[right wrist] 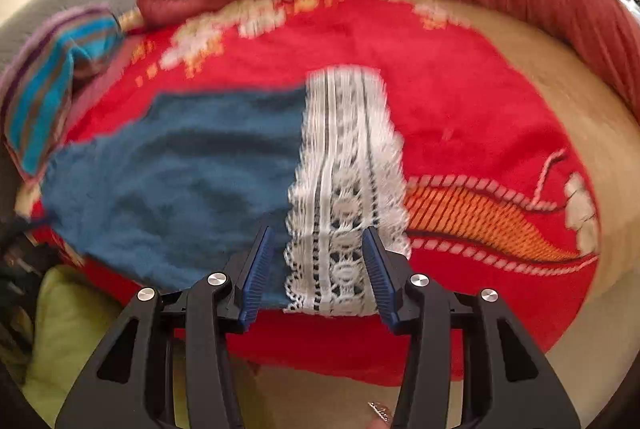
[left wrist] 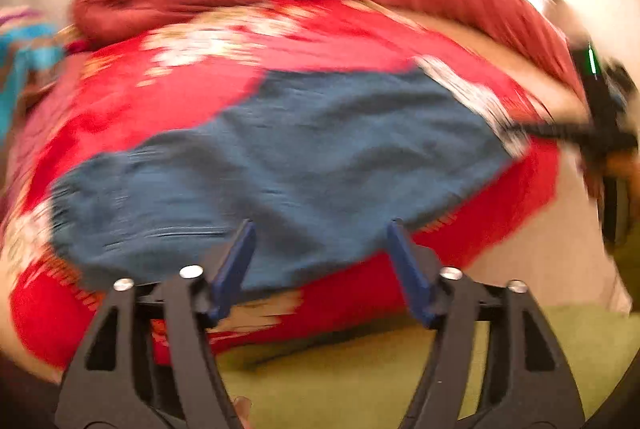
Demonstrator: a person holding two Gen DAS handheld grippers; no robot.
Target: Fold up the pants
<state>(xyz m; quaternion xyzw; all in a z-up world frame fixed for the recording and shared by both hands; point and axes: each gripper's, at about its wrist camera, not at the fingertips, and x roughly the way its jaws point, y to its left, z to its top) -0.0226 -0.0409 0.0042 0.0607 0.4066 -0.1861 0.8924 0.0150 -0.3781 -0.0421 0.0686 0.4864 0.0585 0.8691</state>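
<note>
Both grippers spread wide, gripping nothing: left gripper (left wrist: 320,229), right gripper (right wrist: 318,235). Blue pants (right wrist: 176,173) flat on red blanket (right wrist: 460,117), long axis nine-to-three; lace hem (right wrist: 344,189) at twelve, nearest right fingers.

black tool (left wrist: 322,229) arms, blue ribbed fingers (right wrist: 260,269), silver round screws (right wrist: 217,279)
</note>
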